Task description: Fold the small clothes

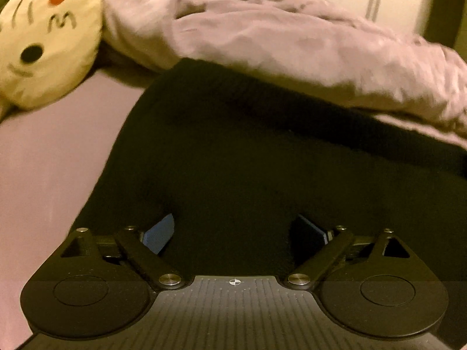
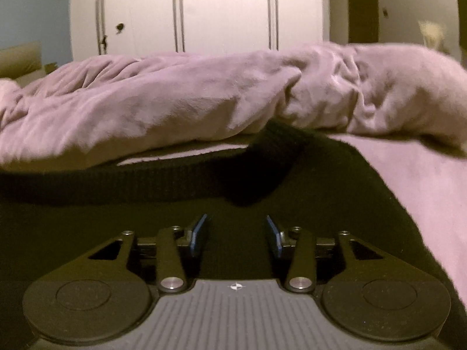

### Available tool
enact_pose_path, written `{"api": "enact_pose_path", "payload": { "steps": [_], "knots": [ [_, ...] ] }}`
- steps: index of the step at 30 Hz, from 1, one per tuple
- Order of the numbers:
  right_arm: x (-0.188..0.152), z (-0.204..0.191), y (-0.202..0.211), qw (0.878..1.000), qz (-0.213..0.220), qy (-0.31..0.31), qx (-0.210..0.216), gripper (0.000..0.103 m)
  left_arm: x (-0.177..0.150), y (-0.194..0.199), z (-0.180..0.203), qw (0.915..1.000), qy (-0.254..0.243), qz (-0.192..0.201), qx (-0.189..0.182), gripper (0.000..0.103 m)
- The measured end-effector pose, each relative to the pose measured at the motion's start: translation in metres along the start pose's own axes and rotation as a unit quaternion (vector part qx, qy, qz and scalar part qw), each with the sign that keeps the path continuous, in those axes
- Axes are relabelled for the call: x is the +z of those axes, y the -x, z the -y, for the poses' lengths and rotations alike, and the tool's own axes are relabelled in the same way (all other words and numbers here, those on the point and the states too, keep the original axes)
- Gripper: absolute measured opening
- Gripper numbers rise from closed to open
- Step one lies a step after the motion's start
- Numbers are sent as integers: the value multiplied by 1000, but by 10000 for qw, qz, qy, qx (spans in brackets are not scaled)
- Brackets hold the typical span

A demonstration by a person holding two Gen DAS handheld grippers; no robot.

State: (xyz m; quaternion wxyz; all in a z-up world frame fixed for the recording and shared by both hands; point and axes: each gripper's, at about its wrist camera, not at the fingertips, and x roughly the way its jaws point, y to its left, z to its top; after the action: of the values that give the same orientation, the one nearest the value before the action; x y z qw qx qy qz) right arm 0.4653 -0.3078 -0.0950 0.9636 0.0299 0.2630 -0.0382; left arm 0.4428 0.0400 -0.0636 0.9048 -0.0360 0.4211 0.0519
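the bed sheet (image 1: 52, 157), pinkish, runs under everything i see. bunched along the far side is my duvet (image 1: 277, 46), same pink, w/ a white wardrobe (image 2: 221, 11) behind it. the black knit garment (image 1: 233, 151) lies spread on the sheet in front of me, far edge touching or tucked just under the duvet; in the right view a ribbed band crosses the frame & one fold humps up near the duvet. a cream cat plush (image 1: 46, 38) sits at far left, beside the garment, not touching. my left gripper (image 1: 233, 233) hangs over the black fabric, jaws spread wide, nothing clamped. my right gripper (image 2: 238, 233) is partly apart over the same garment; can't tell if fabric's pinched btw the pads.
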Motion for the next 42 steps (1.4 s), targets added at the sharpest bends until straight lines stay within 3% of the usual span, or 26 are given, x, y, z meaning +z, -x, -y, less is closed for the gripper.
{"api": "enact_pose_path", "payload": {
  "steps": [6,13,17,20,22,29,38,42],
  "knots": [
    [-14,25,2,9990,249,-276,235,44,0,-14,-2,9996,-111,229,-102,103],
    [-3,15,2,10000,17,82,44,46,2,-13,-3,9995,-166,217,-138,103],
    [9,13,1,9997,-229,67,-38,48,12,-10,-7,9997,52,113,-196,103],
    [19,9,0,9997,-174,117,-96,58,25,-13,-7,9996,175,140,-186,103],
    [23,9,-4,9997,-57,190,-161,58,32,-21,-8,9996,198,166,-109,103],
    [24,26,-29,9996,-203,-36,-193,58,40,-41,-2,9996,-242,137,47,103],
    [37,41,-43,9986,-354,-296,-271,58,43,-41,-18,9996,-173,173,-124,103],
    [43,46,-25,9964,-127,-624,-565,58,40,-28,-36,9999,-21,109,-25,103]
  ]
}}
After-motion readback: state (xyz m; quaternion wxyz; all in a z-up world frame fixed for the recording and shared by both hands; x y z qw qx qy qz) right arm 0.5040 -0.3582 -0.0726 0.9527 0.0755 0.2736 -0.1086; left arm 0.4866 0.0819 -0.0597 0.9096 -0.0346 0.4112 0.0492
